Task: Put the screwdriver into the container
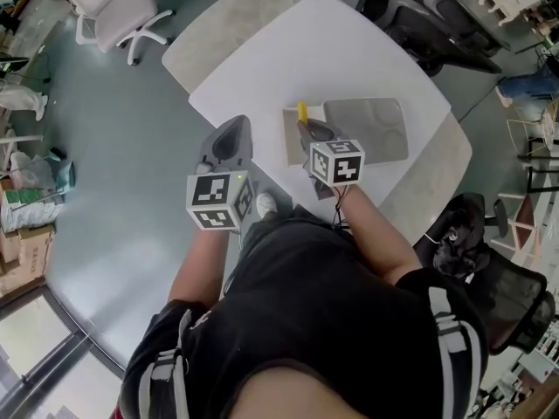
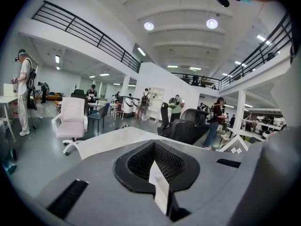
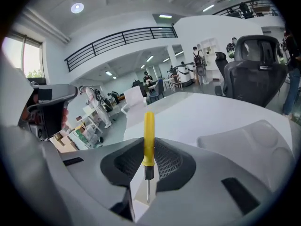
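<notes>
Right gripper (image 3: 146, 187) clamped on yellow screwdriver (image 3: 148, 138), handle outward. Container (image 1: 371, 129), apparently a shallow grey tray, sits at its 3 o'clock. Swing over, lower inside the rim, then release. Left gripper (image 2: 159, 185) closed, empty.

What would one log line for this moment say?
right gripper: jaws shut on screwdriver | left gripper: jaws shut, empty | container: on table, screwdriver not yet inside

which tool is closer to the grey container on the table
Right. The right tool, shut on the screwdriver, is over the table beside the container; the left tool is farther away, near the table's edge.
</notes>
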